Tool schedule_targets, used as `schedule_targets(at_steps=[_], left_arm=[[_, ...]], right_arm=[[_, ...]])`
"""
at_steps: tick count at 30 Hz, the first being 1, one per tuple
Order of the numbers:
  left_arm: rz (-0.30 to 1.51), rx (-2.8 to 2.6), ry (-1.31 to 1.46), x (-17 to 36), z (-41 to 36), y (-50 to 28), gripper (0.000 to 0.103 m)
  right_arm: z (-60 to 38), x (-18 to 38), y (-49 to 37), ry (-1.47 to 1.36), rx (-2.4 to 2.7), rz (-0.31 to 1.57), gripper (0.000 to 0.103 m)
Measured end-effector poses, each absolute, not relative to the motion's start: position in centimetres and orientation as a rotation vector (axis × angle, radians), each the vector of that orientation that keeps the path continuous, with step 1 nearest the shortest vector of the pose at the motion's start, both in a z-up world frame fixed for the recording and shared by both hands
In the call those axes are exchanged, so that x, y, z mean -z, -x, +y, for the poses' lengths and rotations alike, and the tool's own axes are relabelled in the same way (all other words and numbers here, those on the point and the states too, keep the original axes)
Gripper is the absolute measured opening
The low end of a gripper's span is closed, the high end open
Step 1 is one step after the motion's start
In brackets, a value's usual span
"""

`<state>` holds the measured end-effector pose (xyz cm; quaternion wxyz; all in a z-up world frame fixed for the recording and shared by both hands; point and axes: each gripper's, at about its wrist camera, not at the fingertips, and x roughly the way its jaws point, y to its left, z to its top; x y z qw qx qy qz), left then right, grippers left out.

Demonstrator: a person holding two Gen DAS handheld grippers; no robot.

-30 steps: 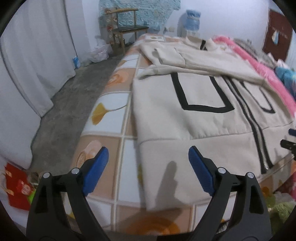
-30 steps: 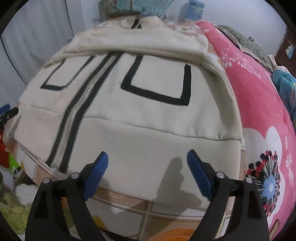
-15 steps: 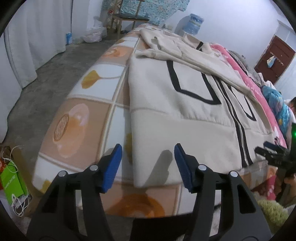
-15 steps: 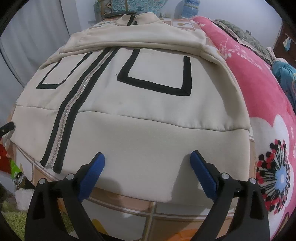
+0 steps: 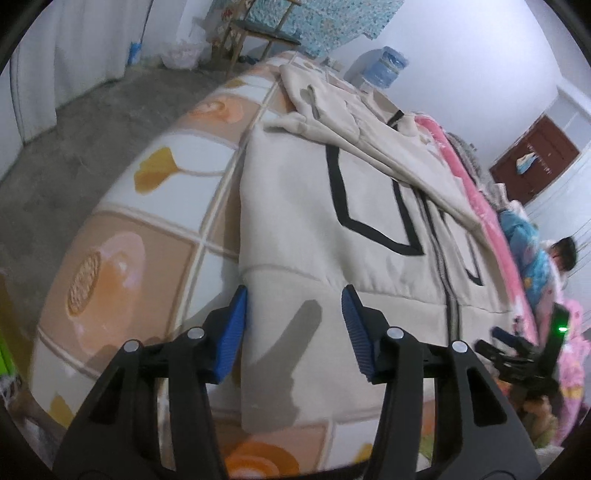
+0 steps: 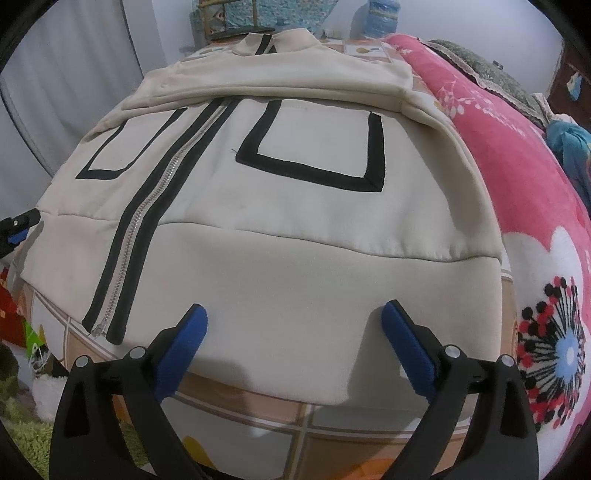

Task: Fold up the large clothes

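A cream zip jacket [image 5: 314, 221] with black trim lies flat on the bed, sleeves folded across its chest, and it also fills the right wrist view [image 6: 295, 221]. My left gripper [image 5: 294, 295] hovers at the hem's left corner. Its jaws are closing, with the jacket's side edge between the blue pads and no pad pressing on cloth. My right gripper [image 6: 295, 308] stands wide open just above the hem's right part, with nothing gripped. The right gripper also shows at the hem's far end in the left wrist view [image 5: 517, 354].
The bed cover [image 5: 147, 240] has orange and white squares. A pink flowered blanket [image 6: 535, 221] runs along the jacket's right side. A person [image 5: 563, 254] lies at the far right. A chair [image 5: 258, 33] and a water bottle [image 5: 388, 66] stand beyond the bed. Bare concrete floor [image 5: 74, 147] lies left.
The left gripper's jaws have narrowed a lot. It has rolled and sunk toward the hem's left corner. The right gripper has stayed open and barely moved.
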<state>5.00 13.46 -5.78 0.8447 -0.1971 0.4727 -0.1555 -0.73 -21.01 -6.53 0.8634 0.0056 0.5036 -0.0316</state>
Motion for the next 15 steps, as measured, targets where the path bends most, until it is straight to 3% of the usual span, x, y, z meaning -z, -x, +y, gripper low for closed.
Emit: schedule_targets(at_steps=[9,15], left_arm=[[1.039,0.398,0.494,6.4,13.5,-1.9,0.047],[1.052,0.299,0.32,6.0,12.0,-1.9,0.024]], right_arm=[[-21.0,6.7,0.8,-0.022,0.058,1.043,0.095],[-22.2,5.5,2.1,-0.112,0.029,1.021,0.095]])
